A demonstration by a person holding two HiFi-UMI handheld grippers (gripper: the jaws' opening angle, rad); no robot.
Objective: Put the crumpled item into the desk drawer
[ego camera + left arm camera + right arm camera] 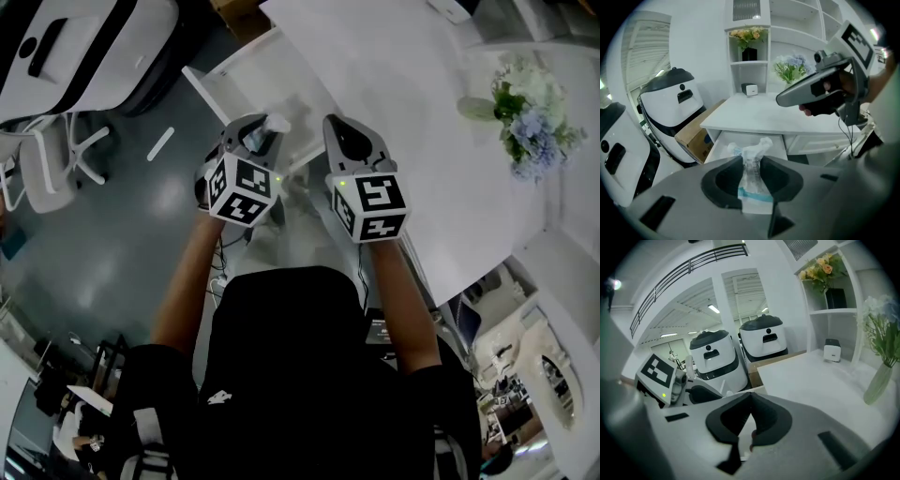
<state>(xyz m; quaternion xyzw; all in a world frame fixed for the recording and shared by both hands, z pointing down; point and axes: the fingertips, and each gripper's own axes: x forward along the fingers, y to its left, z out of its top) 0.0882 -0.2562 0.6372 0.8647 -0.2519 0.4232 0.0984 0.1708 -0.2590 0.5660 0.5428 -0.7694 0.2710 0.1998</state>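
The crumpled item (751, 171), a clear wrapper with a pale blue band, is clamped in the left tongs (752, 158). Its twisted top sticks up past the tips at the lower centre of the left gripper view. In the head view it shows as a white scrap at the front of those tongs, above the middle of the frame.

The right tongs (751, 397) are closed, tip against tip, with nothing between them. In the head view they sit just to the right of the left pair, at about the same height in the frame.

Directly beyond the left tongs, the drawer (723, 143) stands pulled out from under the white tabletop (754, 112), and its white inside is open to view. The wrapper is in front of the drawer's opening and outside it.

Farther out on the tabletop, a vase of flowers (525, 112) stands at the upper right of the head view. A cardboard box (693, 133) sits on the floor left of the drawer, beside a white and black machine (670, 103). A shelf unit (750, 51) with more flowers rises behind the tabletop.
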